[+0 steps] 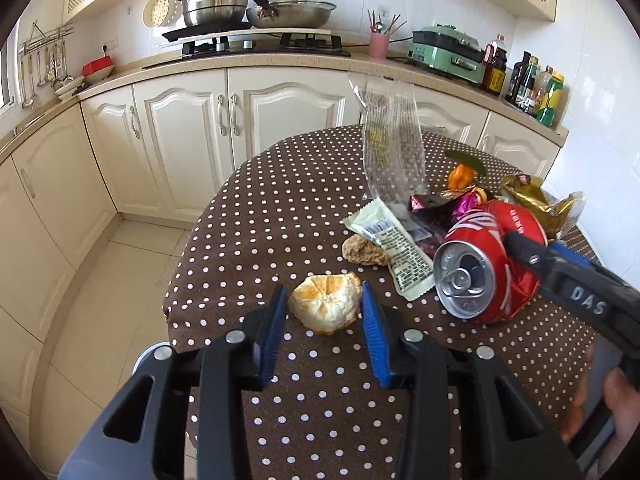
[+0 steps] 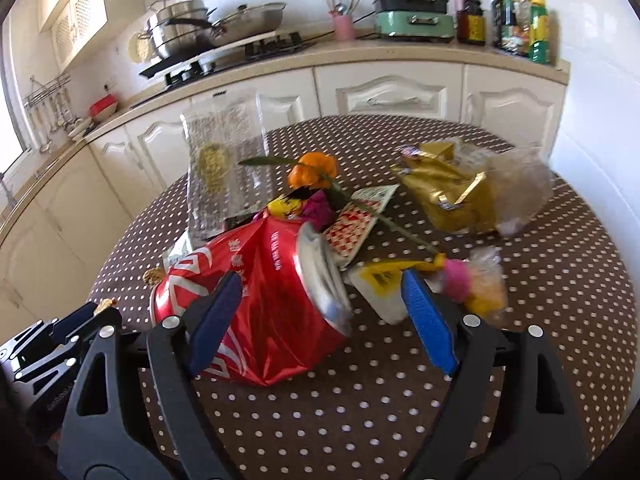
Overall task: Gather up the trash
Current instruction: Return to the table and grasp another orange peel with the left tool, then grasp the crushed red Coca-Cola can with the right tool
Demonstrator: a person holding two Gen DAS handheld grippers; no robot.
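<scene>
Left gripper [image 1: 324,308] sits near the tabletop's [image 1: 280,420] near-left edge, its blue pads on either side of a peeled orange peel [image 1: 326,306]; the pads look to be right at the peel's sides, but a firm press cannot be confirmed, so hold is unclear. Right gripper [image 2: 320,316] has jaws spread wide around a crushed red soda can [image 2: 256,300] lying on its side toward the middle of the tabletop; left pad is against or just at the can's red wall, right pad stands apart from it over a white-and-yellow wrapper [image 2: 380,284], so no grip. In the left wrist view the can's silver top [image 1: 464,280] faces the camera, and a hand [image 1: 612,412] shows at the lower right behind the right tool. Just left of the can: a pale printed snack wrapper [image 1: 394,248] lying over a brown crumbly piece [image 1: 364,252]. Behind the can: a purple-pink foil wrapper [image 1: 444,204], a red-and-white patterned card pack [image 2: 356,228], and an orange flower [image 2: 316,170] with a green stem. Toward the far right edge lies a gold foil bag [image 2: 448,192] with clear plastic beside it. A clear printed plastic bag [image 1: 392,140] stands upright near the far edge. Beyond the table: cream cabinets [image 1: 180,120], a stove with pots [image 1: 224,0], a green appliance [image 1: 448,52], bottles [image 1: 536,88].
</scene>
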